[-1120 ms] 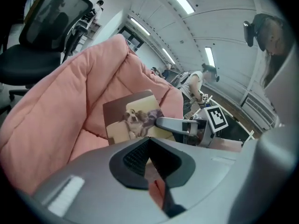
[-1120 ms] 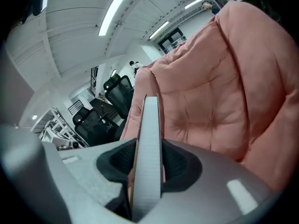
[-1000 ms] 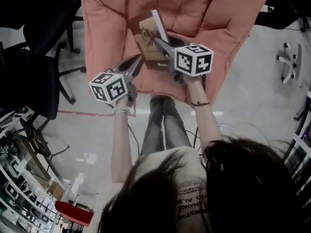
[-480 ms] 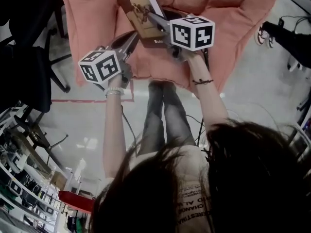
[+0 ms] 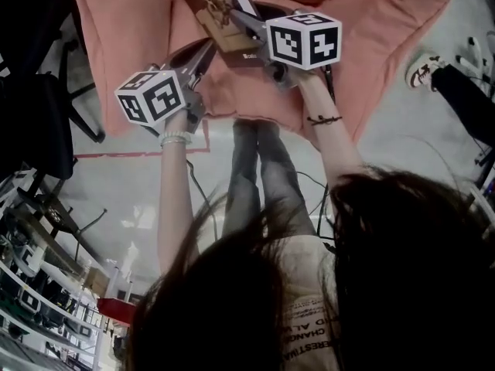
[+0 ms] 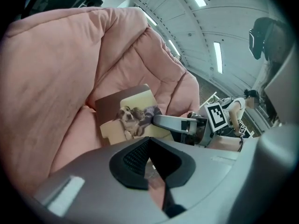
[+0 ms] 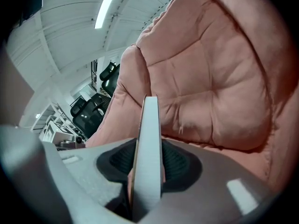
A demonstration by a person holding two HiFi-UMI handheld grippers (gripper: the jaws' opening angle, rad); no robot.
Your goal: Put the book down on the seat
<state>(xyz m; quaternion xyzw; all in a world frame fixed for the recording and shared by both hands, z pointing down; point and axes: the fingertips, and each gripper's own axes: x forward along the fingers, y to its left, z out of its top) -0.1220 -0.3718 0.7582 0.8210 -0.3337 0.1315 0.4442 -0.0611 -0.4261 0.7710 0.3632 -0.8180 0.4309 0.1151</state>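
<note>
A book (image 5: 223, 37) with a dog picture on its tan cover stands tilted over the pink cushioned seat (image 5: 139, 29). My right gripper (image 5: 230, 15) is shut on the book, which shows edge-on between its jaws in the right gripper view as a white page block (image 7: 148, 143). In the left gripper view the cover (image 6: 133, 118) faces me in front of the seat's back cushion (image 6: 60, 78), with the right gripper (image 6: 161, 121) clamped on it. My left gripper (image 5: 209, 51) hovers shut and empty just left of and below the book. Whether the book touches the cushion is hidden.
A black office chair (image 5: 39, 91) stands left of the pink seat. Red tape (image 5: 131, 154) marks the floor by the seat's front. The person's legs (image 5: 259, 176) are below the grippers. Another person's shoe (image 5: 424, 68) is at right. Cluttered shelves (image 5: 31, 300) fill the lower left.
Both grippers and the book have moved forward, farther in over the pink seat. The right gripper's hold on the book is unchanged, and the left stays shut.
</note>
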